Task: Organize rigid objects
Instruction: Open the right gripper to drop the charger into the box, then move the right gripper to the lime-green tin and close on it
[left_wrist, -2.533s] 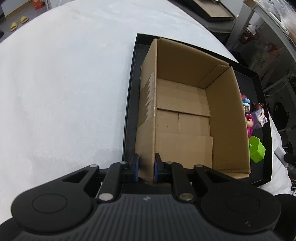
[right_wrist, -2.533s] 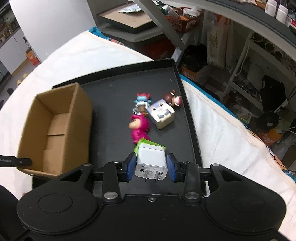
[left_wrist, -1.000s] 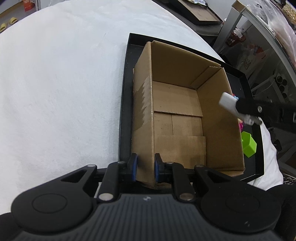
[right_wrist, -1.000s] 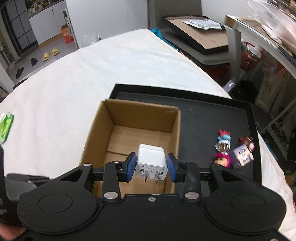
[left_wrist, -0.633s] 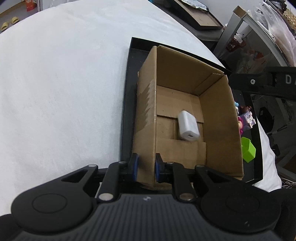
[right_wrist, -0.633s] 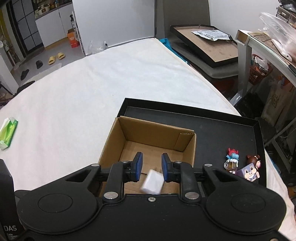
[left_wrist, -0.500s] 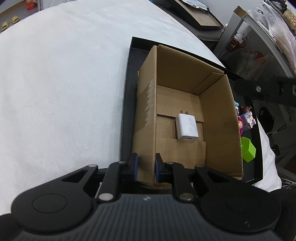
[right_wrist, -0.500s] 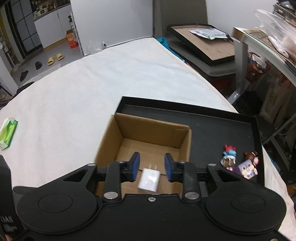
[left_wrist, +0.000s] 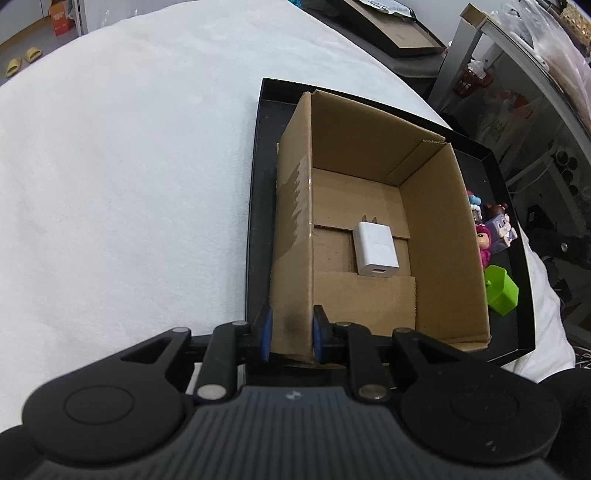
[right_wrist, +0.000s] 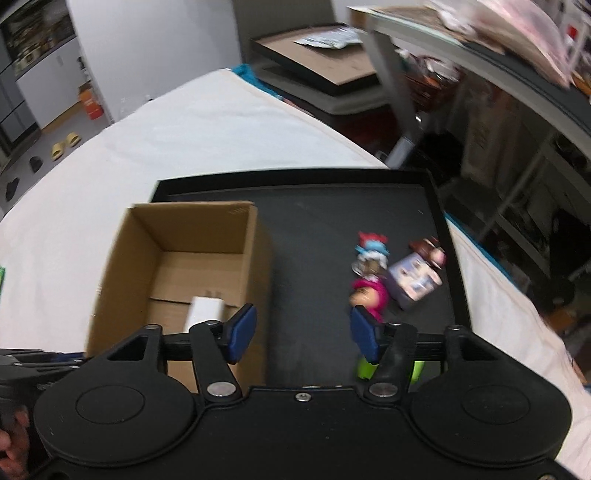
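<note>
A large surface covered in white cloth (left_wrist: 129, 177) fills the view. A shallow black tray (right_wrist: 321, 206) lies directly on it toward three o'clock. At nine o'clock in the right wrist view, a small green item (right_wrist: 2, 278) lies on the cloth.

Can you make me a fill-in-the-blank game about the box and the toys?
1. The white charger lies inside the cardboard ____.
2. The left gripper is shut on the box's ____.
3. The right gripper holds ____.
4. The block beside the box on the black tray is coloured ____.

Missing words: box; wall; nothing; green.
</note>
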